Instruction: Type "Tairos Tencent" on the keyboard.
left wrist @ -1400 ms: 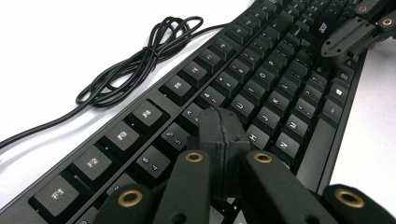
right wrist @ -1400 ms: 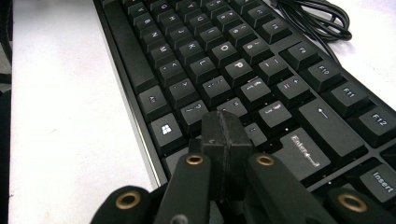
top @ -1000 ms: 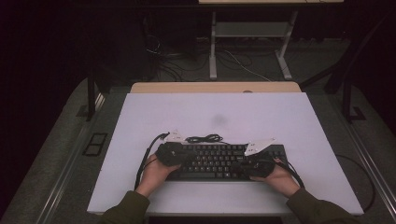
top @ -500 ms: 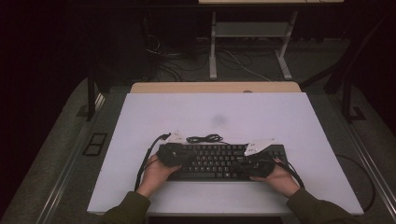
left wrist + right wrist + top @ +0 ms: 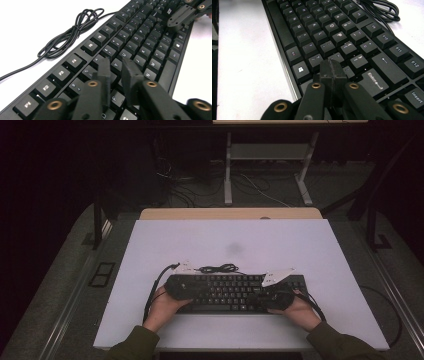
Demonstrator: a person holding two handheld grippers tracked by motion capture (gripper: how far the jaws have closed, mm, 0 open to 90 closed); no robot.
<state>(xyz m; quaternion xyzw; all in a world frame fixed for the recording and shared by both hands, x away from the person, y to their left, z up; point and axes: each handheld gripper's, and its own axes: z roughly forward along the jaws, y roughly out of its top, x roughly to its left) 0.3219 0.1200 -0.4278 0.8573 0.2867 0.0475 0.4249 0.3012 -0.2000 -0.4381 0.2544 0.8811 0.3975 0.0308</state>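
the left gripper (image 5: 117, 65), jaws just opening a little, and the tightly closed right gripper (image 5: 333, 68) are poking keys on the flat black plastic keyboard (image 5: 235, 292) lying on the white table (image 5: 230, 245), typing seemingly unfinished.

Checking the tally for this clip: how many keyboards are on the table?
1. The keyboard lies near the table's front edge, its coiled cable just behind it.

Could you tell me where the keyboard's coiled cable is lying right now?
In the high view the coiled cable lies on the white table, just beyond the keyboard's far edge, left of centre, between the two grippers' grey plates.
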